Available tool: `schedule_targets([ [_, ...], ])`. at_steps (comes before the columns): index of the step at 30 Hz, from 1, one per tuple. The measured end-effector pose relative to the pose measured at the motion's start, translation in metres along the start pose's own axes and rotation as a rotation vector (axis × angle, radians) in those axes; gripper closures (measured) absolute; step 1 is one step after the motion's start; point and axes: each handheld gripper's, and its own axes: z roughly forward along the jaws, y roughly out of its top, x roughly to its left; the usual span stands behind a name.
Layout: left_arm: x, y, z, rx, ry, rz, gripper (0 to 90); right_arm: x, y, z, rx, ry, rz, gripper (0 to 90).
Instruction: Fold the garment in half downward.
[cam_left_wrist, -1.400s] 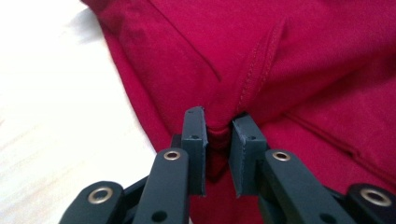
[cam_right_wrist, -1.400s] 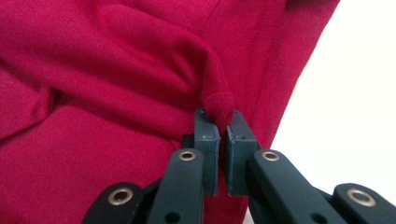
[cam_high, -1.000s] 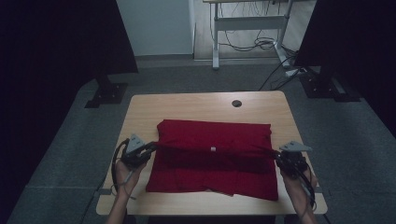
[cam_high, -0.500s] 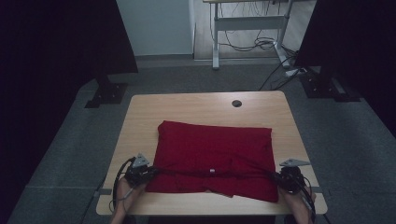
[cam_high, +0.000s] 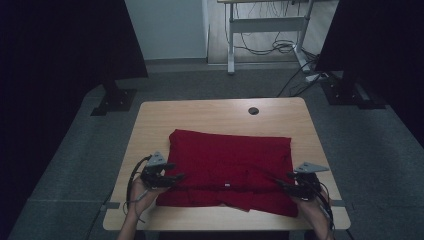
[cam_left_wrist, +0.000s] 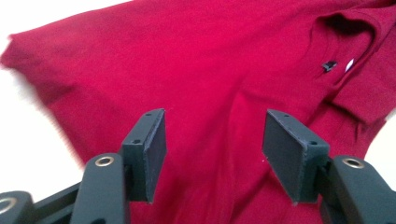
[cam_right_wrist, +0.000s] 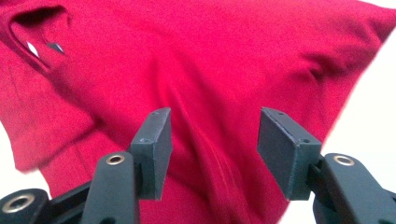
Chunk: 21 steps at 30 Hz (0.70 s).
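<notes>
Two grippers flank a red shirt (cam_high: 227, 165) lying folded on the wooden counter (cam_high: 200, 115), its neck opening toward six o'clock. The left gripper (cam_high: 181, 176) sits at the shirt's eight o'clock edge, the right gripper (cam_high: 278, 183) at its four o'clock edge. Both have just been opening; their fingers (cam_left_wrist: 152, 149) stand spread, with cloth beneath but nothing pinched.

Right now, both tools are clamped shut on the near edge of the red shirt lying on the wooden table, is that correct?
Not quite: the left tool and right tool have just been opening, and each gripper view shows its pads apart with the red shirt merely lying between them. The shirt does lie on the wooden table.
</notes>
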Motion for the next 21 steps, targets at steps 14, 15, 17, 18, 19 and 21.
schedule_targets([
  [14,-0.016,0.023,0.077,0.103,-0.077,0.033,42.9,0.021,0.035,0.043,0.004,0.103,-0.089,45.9],
  [15,-0.016,0.023,0.077,0.103,-0.077,0.033,43.2,0.021,0.035,0.043,0.004,0.103,-0.089,45.9],
  [17,-0.016,0.018,0.086,0.132,-0.069,0.041,43.2,0.026,0.040,0.059,0.021,0.137,-0.103,47.6],
  [18,-0.017,0.016,0.088,0.142,-0.067,0.052,44.2,0.028,0.041,0.078,0.065,0.143,-0.130,49.5],
  [19,-0.019,0.014,0.089,0.147,-0.065,0.066,45.8,0.029,0.040,0.084,0.086,0.146,-0.132,52.1],
  [21,-0.019,0.014,0.089,0.147,-0.065,0.066,47.7,0.029,0.039,0.088,0.105,0.148,-0.136,52.1],
])
